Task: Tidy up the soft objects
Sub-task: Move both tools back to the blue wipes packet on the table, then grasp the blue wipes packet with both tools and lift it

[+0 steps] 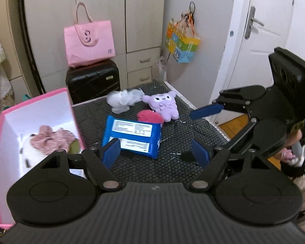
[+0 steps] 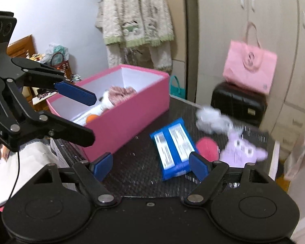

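One pink box (image 2: pixel 132 109), one blue packet (image 2: pixel 172 148), two plush toys (image 1: pixel 162 105).

Desk (image 1: pixel 193 126) topped with a black, bumpy, slightly shiny mesh mat; pink box (image 2: pixel 132 118) of matt card, white and smooth inside. Glossy blue plastic pack (image 1: pixel 132 136), fuzzy lilac plush (image 1: pixel 162 105), fluffy grey-white plush (image 1: pixel 124 99), knitted pink ball (image 1: pixel 149 118) and nubbly pink cloth (image 1: pixel 50 140). Matt black plastic on both grippers, with ribbed blue fingers (image 2: pixel 77 93) and bare metal pivot pins; hard glossy black suitcase (image 1: pixel 93 81) under a smooth pink bag (image 1: pixel 89 40).
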`<action>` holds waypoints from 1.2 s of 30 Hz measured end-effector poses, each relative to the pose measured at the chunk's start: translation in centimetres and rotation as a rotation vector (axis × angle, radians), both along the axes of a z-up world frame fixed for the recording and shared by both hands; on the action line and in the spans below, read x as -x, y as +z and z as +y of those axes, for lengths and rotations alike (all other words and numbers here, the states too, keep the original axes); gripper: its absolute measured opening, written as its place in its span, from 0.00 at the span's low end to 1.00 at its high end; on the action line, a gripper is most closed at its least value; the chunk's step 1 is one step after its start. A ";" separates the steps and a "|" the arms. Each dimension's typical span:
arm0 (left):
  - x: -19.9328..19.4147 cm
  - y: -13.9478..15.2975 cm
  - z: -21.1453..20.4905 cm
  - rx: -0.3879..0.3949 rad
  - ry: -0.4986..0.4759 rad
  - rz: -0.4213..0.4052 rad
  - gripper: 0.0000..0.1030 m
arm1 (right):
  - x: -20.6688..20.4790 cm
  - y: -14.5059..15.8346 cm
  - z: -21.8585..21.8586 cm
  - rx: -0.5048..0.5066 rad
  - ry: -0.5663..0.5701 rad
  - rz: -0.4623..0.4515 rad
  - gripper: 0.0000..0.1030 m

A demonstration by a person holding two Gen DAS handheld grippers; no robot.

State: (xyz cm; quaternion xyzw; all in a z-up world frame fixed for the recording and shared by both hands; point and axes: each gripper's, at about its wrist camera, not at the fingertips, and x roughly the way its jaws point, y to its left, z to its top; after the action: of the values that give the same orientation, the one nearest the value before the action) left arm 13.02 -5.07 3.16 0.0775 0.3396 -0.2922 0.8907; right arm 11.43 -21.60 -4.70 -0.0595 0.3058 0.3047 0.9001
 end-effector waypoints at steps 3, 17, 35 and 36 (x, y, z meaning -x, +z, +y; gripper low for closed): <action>-1.4 -1.7 -1.5 -0.014 0.016 0.012 0.74 | -0.7 -2.2 -1.0 -0.037 -0.032 0.041 0.83; -9.4 -7.4 -4.6 -0.046 0.211 0.020 0.71 | -6.2 -10.0 0.9 -0.137 -0.170 0.115 0.83; -11.7 -10.2 -3.7 0.089 0.351 0.053 0.71 | -5.5 -10.0 -1.7 -0.200 -0.185 0.087 0.19; -11.6 -10.1 -3.6 0.102 0.341 0.055 0.71 | -5.2 -9.8 -2.1 -0.194 -0.183 0.091 0.18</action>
State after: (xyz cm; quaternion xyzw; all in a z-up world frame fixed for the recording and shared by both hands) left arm 24.63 -8.65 -6.96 -0.0345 0.3569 -0.1556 0.9204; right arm 16.68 -23.69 -14.50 0.0696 0.3194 0.2521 0.9108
